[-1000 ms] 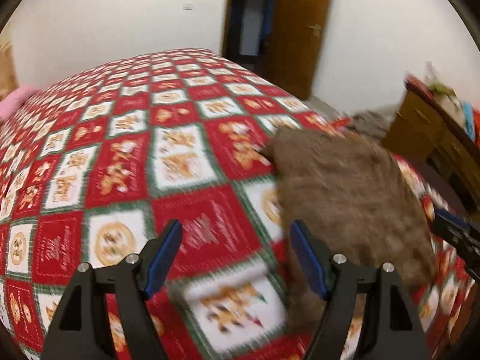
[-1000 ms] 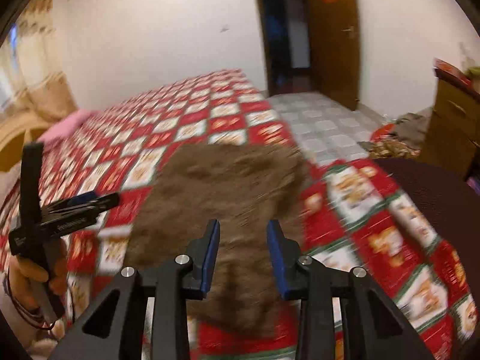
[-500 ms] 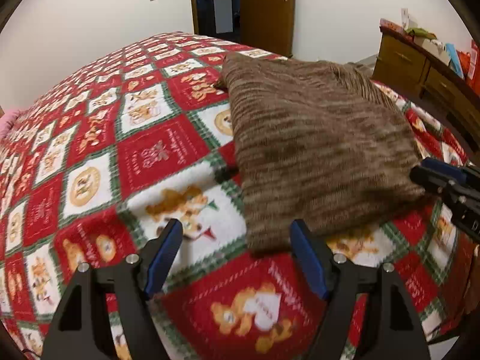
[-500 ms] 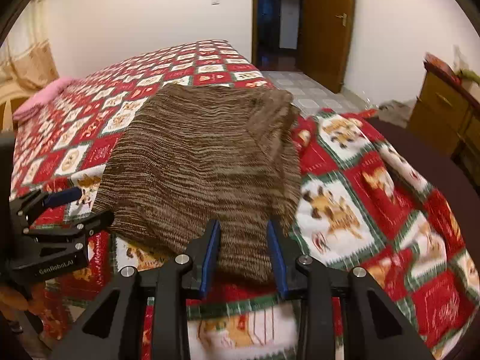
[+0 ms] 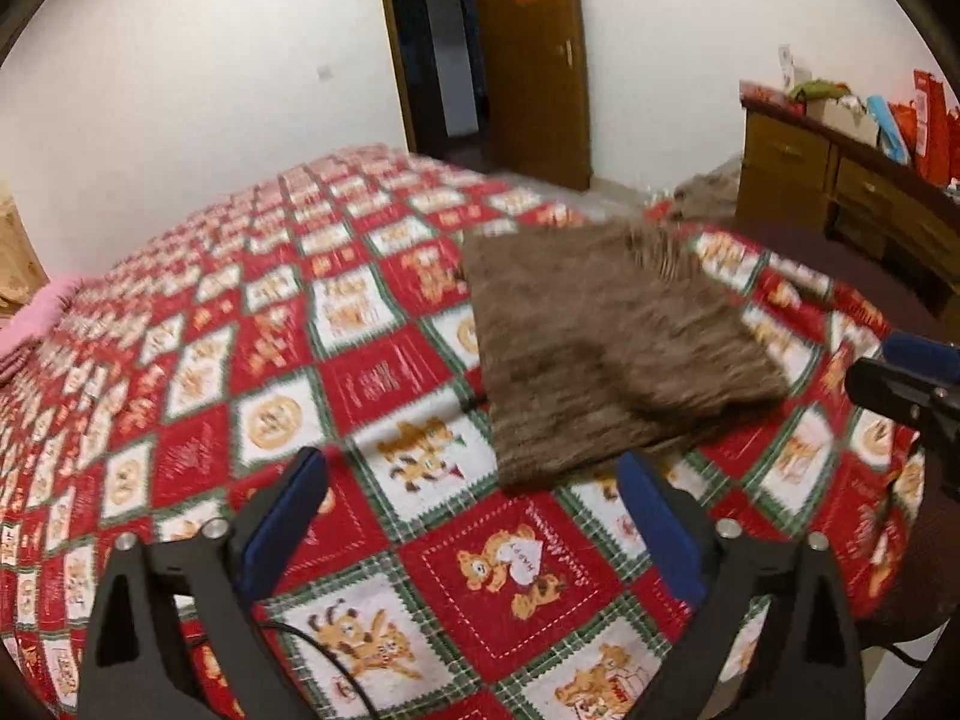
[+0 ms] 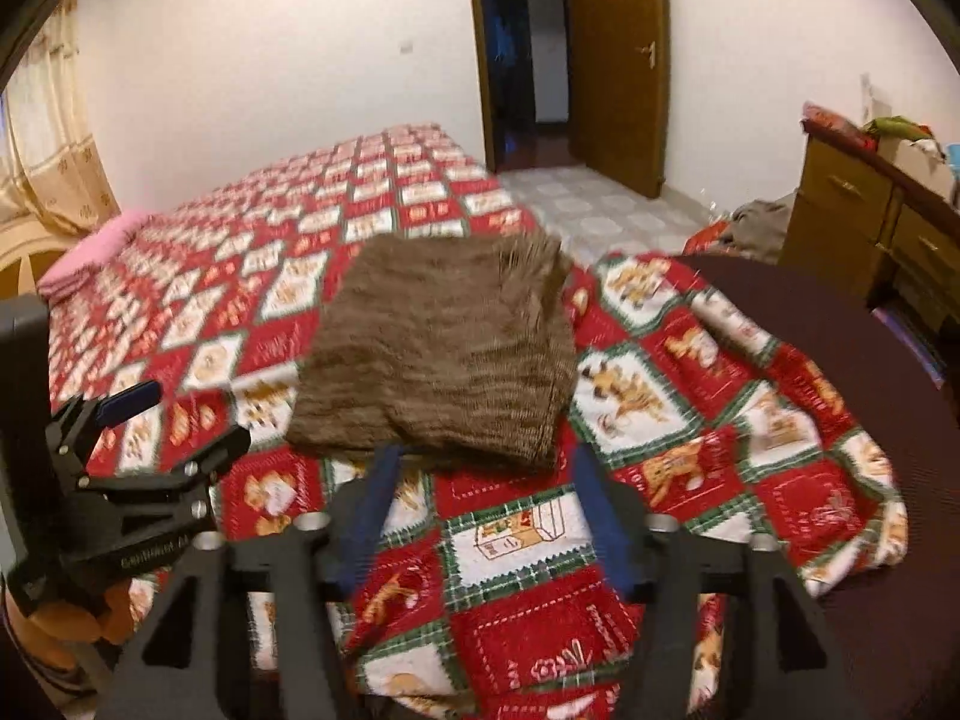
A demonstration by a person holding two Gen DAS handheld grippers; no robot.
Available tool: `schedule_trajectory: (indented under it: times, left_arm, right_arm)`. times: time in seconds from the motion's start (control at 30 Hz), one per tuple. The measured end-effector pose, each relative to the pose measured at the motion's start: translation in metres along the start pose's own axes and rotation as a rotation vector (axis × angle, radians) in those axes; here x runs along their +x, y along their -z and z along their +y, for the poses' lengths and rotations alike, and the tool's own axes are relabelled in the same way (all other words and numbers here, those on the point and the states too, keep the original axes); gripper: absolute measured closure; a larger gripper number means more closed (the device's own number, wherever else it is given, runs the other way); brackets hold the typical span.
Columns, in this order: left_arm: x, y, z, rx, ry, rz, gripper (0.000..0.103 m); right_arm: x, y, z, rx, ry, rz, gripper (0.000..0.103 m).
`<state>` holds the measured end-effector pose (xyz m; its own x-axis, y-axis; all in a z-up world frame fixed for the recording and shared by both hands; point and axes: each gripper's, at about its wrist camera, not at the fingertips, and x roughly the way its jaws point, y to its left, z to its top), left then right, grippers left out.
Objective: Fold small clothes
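A brown knitted garment (image 5: pixel 606 348) lies folded into a flat rectangle on the red, white and green patterned bedspread (image 5: pixel 336 384); it also shows in the right wrist view (image 6: pixel 444 360). My left gripper (image 5: pixel 474 498) is open and empty, held above the bedspread short of the garment's near edge. My right gripper (image 6: pixel 486 492) is open and empty, just short of the garment's near edge. The left gripper shows at the left of the right wrist view (image 6: pixel 162 426), and the right gripper's tip shows at the right of the left wrist view (image 5: pixel 900 372).
A pink cloth (image 6: pixel 90 252) lies at the far left of the bed. A wooden dresser (image 6: pixel 870 222) with clutter on top stands at the right. A pile of clothes (image 6: pixel 756 222) lies on the tiled floor. A brown door (image 6: pixel 618 60) stands open behind.
Both grippers have pulled back from the garment toward the bed's near edge. The right gripper's jaws have opened wider. The garment lies as before.
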<state>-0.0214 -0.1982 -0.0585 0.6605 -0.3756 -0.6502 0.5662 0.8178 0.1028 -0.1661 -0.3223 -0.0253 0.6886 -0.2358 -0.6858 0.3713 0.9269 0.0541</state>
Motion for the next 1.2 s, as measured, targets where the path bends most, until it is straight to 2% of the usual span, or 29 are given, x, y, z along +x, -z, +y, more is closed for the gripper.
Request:
schedule_trajectory:
  times: [0.07, 0.33, 0.47, 0.53, 0.7, 1.2]
  left_arm:
    - [-0.011, -0.004, 0.002, -0.005, -0.009, -0.026, 0.000]
    - [-0.051, -0.014, 0.000, -0.015, -0.039, -0.087, 0.000]
    - [-0.067, -0.016, 0.003, -0.050, -0.020, -0.120, 0.000]
    - [-0.073, -0.016, 0.003, -0.056, -0.038, -0.140, 0.000]
    - [-0.082, -0.016, 0.000, -0.035, -0.077, -0.183, 0.000]
    - [-0.088, -0.017, -0.001, -0.032, -0.067, -0.192, 0.000]
  right_arm:
    - [-0.015, -0.002, 0.002, 0.002, 0.006, -0.032, 0.038]
    - [-0.065, -0.007, 0.003, 0.026, 0.038, -0.155, 0.037]
    - [-0.080, -0.012, 0.004, 0.045, 0.071, -0.212, 0.037]
    - [-0.083, -0.012, 0.005, 0.064, 0.083, -0.236, 0.037]
    - [-0.086, -0.011, 0.013, 0.038, 0.104, -0.266, 0.037]
    - [-0.091, -0.011, 0.009, 0.069, 0.112, -0.278, 0.037]
